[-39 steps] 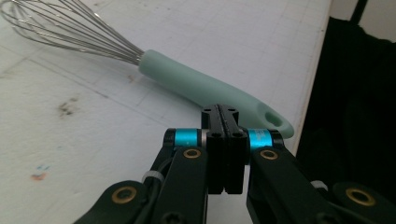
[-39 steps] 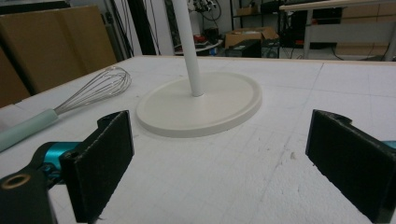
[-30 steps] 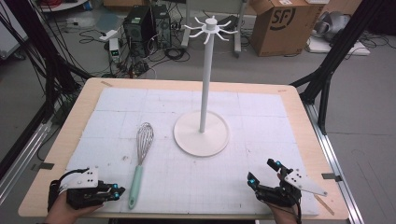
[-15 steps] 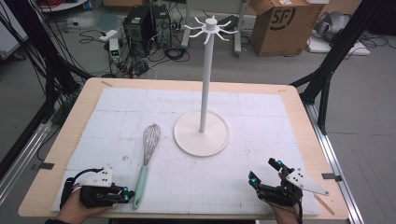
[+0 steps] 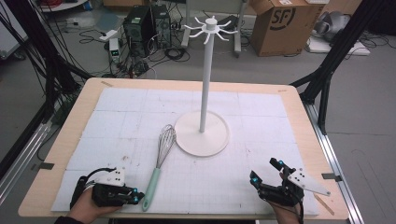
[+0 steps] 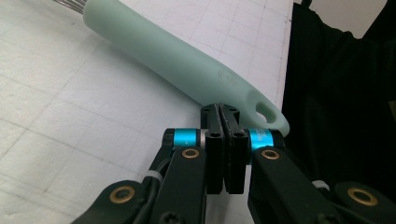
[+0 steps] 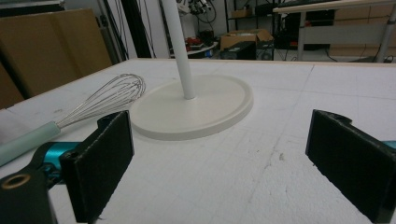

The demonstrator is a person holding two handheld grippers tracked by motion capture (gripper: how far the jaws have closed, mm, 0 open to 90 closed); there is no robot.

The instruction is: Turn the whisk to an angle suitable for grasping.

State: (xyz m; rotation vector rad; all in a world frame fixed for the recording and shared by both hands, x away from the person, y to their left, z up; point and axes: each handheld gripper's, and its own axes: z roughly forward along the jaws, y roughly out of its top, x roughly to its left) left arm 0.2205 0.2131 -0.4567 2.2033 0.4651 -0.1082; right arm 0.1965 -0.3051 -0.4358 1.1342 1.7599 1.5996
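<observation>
While the left gripper (image 5: 135, 197) sits low at the near-left edge of the table (image 5: 74, 112), its jaws are pressed flat together, nothing between them — the left gripper view shows the tips (image 6: 223, 114) right up against the end of the whisk handle, by the hanging hole. Cannot tell if they touch it.

Whisk (image 5: 159, 165) lies flat on the white gridded mat (image 5: 261, 116), mint-green handle toward the person, wire head pointing away and ending just beside the round base of the white stand (image 5: 202, 133). From the high view the wires look close to the base rim; touching or not, can't say.

Stand is upright mid-table, thin pole with a ring of hooks on top, all bare.

Right gripper (image 5: 267, 172) at the near-right, held in a hand (image 5: 285, 212), jaws spread wide — in the right gripper view (image 7: 219, 163) the two black pads frame open mat, with the stand base (image 7: 191, 109) and the whisk (image 7: 100, 102) ahead, holding nothing. Well apart from the whisk.

Beyond the table: a cardboard box (image 5: 275, 23), cables and computer towers (image 5: 149, 23) on the floor.
</observation>
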